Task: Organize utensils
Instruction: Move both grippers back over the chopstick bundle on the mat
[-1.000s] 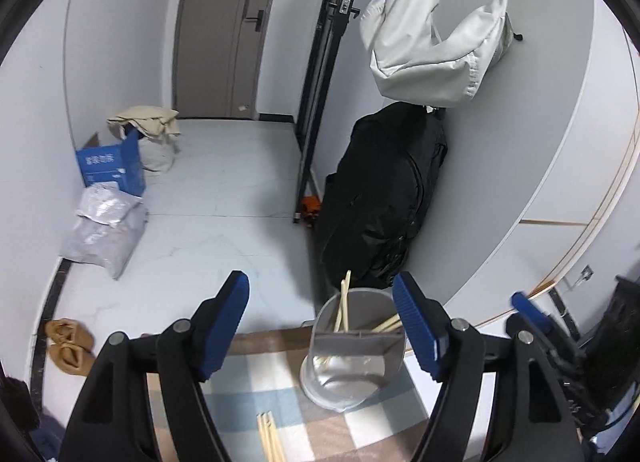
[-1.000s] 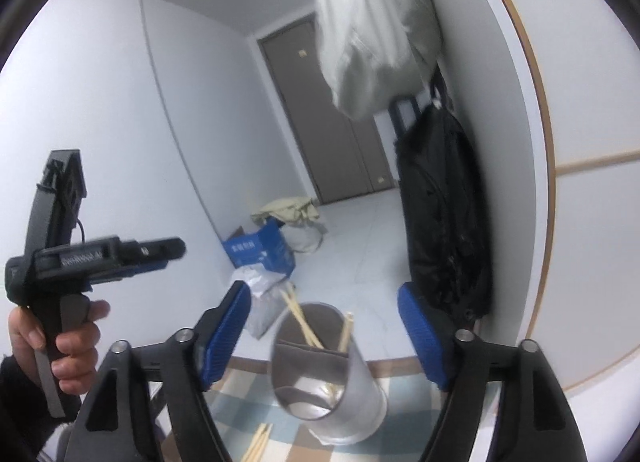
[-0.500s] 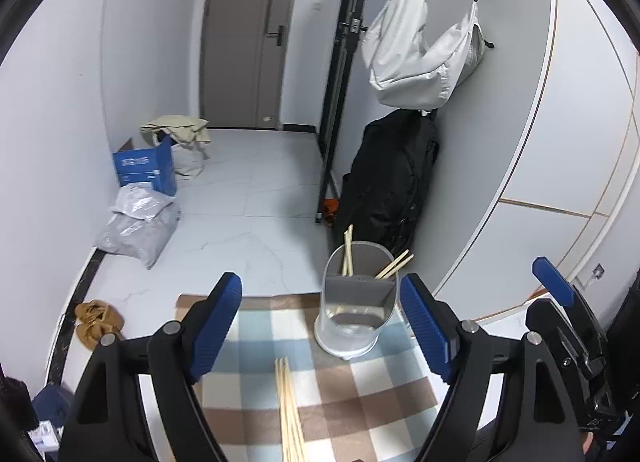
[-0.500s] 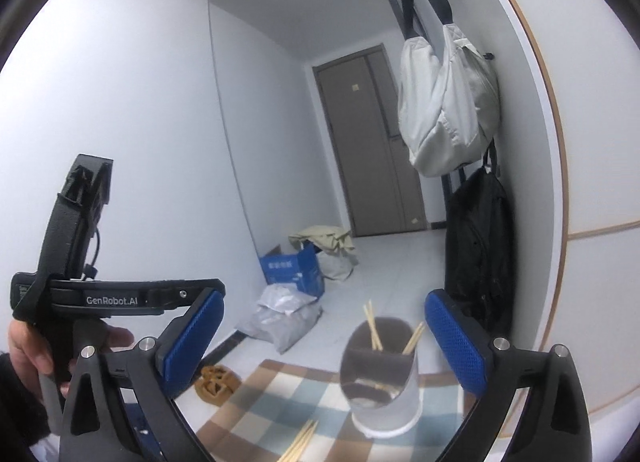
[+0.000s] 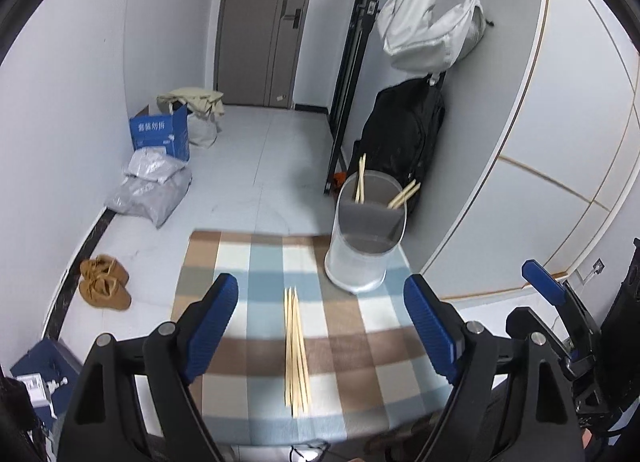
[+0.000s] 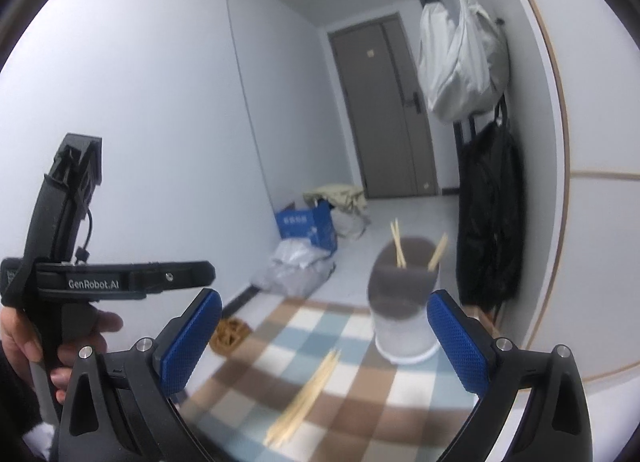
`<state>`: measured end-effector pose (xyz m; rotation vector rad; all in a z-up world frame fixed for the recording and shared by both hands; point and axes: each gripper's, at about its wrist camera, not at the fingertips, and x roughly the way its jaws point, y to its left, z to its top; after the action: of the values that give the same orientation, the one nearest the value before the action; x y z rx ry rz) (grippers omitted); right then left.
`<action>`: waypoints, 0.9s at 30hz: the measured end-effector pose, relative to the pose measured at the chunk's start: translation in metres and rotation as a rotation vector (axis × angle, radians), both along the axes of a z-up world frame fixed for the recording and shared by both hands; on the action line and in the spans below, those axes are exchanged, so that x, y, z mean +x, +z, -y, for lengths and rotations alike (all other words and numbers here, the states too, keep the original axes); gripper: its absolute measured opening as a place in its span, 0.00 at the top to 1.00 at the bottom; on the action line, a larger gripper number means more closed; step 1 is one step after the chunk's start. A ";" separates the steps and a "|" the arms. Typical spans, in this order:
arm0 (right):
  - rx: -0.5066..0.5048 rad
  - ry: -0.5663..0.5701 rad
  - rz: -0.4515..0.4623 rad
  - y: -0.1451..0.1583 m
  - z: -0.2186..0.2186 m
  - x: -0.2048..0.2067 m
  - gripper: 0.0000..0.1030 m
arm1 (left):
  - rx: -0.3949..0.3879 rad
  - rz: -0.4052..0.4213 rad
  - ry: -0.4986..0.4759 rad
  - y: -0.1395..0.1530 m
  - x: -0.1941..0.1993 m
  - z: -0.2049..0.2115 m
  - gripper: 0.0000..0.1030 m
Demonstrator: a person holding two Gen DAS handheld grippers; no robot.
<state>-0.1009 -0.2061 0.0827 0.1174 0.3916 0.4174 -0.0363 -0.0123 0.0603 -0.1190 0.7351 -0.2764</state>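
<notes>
Pulled back from the holder [image 5: 366, 232] since a second ago: more of the checked cloth [image 5: 248, 262] in view now, and the loose chopsticks [image 5: 296, 350] fully visible, lying flat in a bundle near the cloth's front edge, well apart from the holder. Left gripper [image 5: 320, 326] released, jaws just opened wider, nothing between the pads, only the bundle on the cloth below. Right gripper [image 6: 320, 340] also spread wide and empty, jaws just opened. Likely a fresh pick-up next. Inside the divided holder: two leaning pairs of chopsticks, one pair in each part.
</notes>
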 end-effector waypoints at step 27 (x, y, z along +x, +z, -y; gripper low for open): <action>-0.091 0.058 -0.493 -0.109 -0.053 0.125 0.23 | -0.047 -0.183 0.119 -0.101 0.068 -0.065 0.21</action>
<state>0.0236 -0.1533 -0.0266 0.1204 0.9002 0.4254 0.0321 0.0530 -0.0407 -0.2347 0.9001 -0.1704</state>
